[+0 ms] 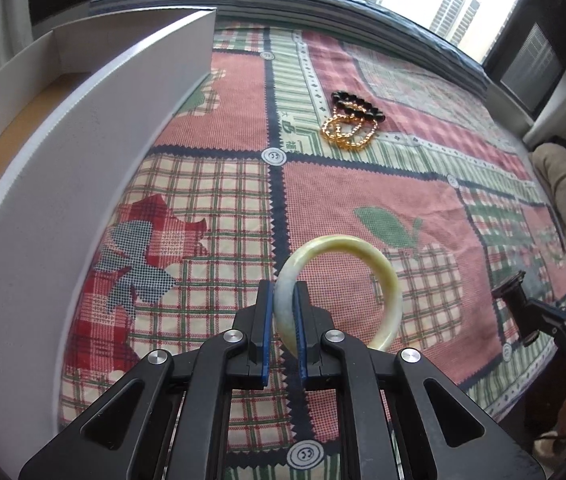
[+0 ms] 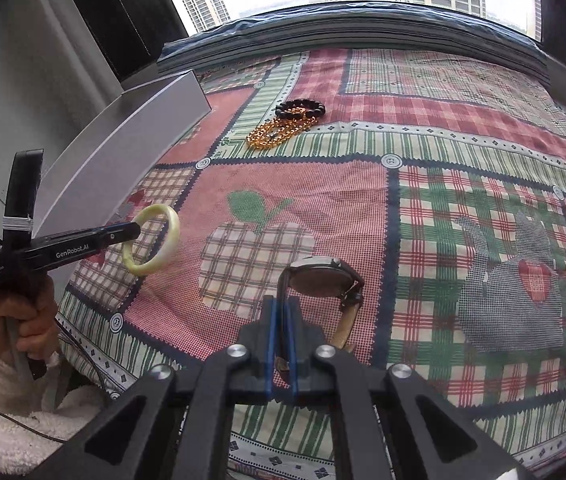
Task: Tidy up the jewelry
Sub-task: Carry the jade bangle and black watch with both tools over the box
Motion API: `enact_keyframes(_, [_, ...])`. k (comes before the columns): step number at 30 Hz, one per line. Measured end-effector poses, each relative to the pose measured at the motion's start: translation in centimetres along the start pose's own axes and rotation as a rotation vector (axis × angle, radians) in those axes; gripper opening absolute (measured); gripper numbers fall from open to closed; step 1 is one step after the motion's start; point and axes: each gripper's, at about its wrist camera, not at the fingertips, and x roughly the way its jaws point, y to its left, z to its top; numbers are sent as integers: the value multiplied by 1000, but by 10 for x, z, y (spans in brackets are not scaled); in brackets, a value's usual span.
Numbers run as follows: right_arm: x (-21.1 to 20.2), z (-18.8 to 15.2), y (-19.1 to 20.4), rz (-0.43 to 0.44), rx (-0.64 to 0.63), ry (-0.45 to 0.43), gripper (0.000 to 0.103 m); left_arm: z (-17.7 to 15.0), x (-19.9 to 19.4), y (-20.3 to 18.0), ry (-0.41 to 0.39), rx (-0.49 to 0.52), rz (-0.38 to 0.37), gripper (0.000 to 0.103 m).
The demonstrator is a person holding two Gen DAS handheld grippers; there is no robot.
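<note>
My left gripper (image 1: 283,300) is shut on a pale green jade bangle (image 1: 387,276), held above the patchwork cloth beside the white box; the bangle also shows in the right wrist view (image 2: 171,220), held by the left gripper (image 2: 131,230). My right gripper (image 2: 282,308) is shut on the strap of a wristwatch (image 2: 323,278) with a brown band, lifted over the cloth. A black bead bracelet (image 1: 357,104) and a gold chain (image 1: 347,132) lie together farther back on the cloth; the bracelet (image 2: 303,108) and the chain (image 2: 275,132) show in the right view too.
A white open box (image 1: 83,152) with a tall wall stands at the left, seen also in the right wrist view (image 2: 123,152). The patchwork cloth (image 1: 211,216) covers the surface. A window with towers is behind. The right gripper's body (image 1: 555,320) is at the right edge.
</note>
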Motion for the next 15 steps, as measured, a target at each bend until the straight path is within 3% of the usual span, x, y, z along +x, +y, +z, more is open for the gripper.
enact_keyframes(15, [-7, 2, 19, -6, -26, -23, 5, 6, -42, 23, -69, -60, -13, 8])
